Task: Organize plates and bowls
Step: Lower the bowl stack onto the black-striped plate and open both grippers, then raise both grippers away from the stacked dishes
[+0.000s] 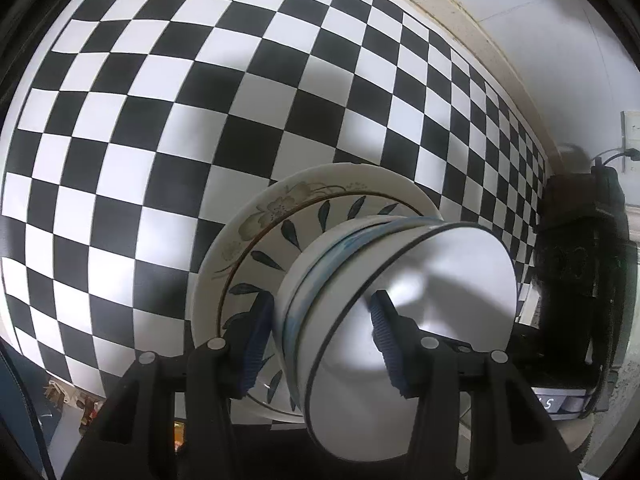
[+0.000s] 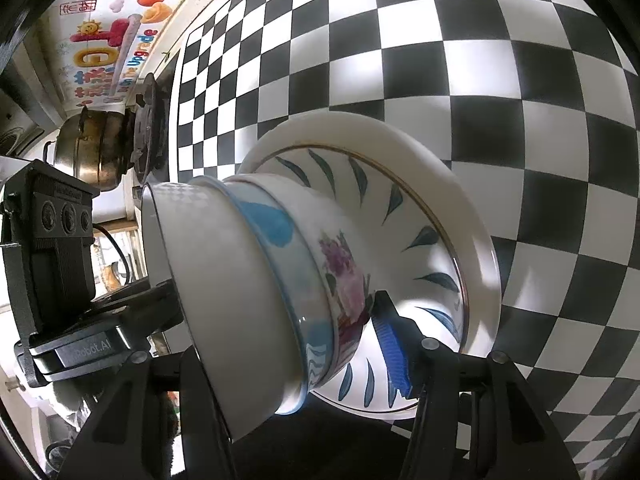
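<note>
Bowl stack: three nested bowls stand on two stacked plates on the checkered table (image 1: 160, 120).
Top bowl (image 1: 420, 320): white with a thin dark rim line, nested in the blue-patterned bowl (image 2: 276, 256).
Bottom bowl: the floral bowl (image 2: 344, 276), with purple flowers on its side, sits on the leaf-patterned plate (image 2: 404, 216).
Plates: the leaf-patterned plate rests on a larger flower-edged plate (image 1: 256, 216), whose pale rim shows all around it.
Position: the stack stands near the table's front edge, well apart from the far wall.
Left gripper (image 1: 320, 344): its jaws straddle the rims of the nested bowls, one blue ribbed pad outside the stack and the other inside the top bowl; I cannot tell whether the pads press on the rims.
Right gripper (image 2: 288, 352): its jaws reach around the bowl walls from the opposite side, a blue pad lies against the floral bowl's outside, and the other finger is hidden behind the top bowl; whether it is gripping, I cannot tell.
Surroundings: a metal pot (image 2: 90, 152) on a stove burner (image 2: 146, 136) stands beyond the table's end, under a colourful wall sticker (image 2: 108, 40).
</note>
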